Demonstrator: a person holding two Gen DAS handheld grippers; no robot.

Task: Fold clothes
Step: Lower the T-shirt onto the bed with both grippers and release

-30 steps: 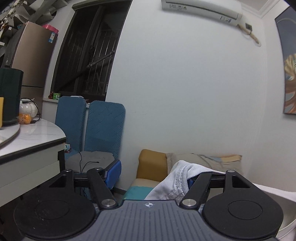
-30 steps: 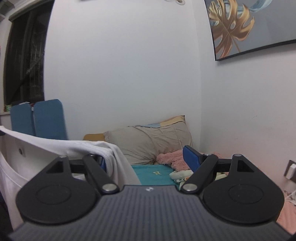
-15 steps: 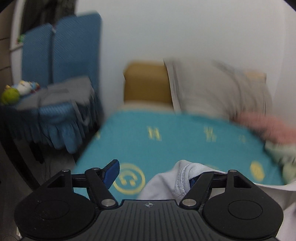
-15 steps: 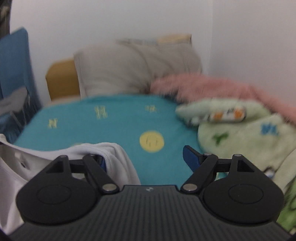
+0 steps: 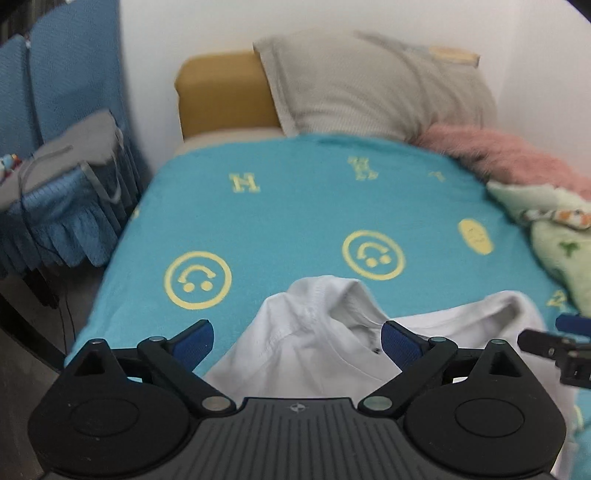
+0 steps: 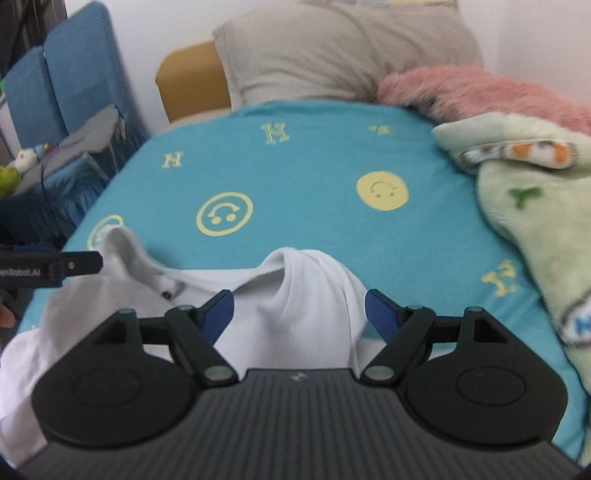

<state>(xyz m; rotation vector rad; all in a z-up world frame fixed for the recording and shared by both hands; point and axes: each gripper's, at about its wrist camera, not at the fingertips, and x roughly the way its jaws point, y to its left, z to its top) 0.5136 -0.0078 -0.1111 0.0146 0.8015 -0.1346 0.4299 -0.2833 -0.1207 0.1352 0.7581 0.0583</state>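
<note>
Both my jaws stand wide apart, gripping nothing. Between the fingers of my left gripper (image 5: 297, 341) lies one shoulder of the white polo shirt (image 5: 314, 332); between those of my right gripper (image 6: 299, 312) humps the other shoulder. I judge the shirt light, limp and apt to slide on itself, so I'd pinch the stitched shoulder seams, not loose cloth. Beyond the jaws spreads the teal smiley bedsheet (image 6: 314, 166), then a grey pillow (image 5: 369, 85). No containers in view.

A bed (image 5: 295, 206) with a teal smiley-print cover stands against a white wall (image 5: 207, 26).
</note>
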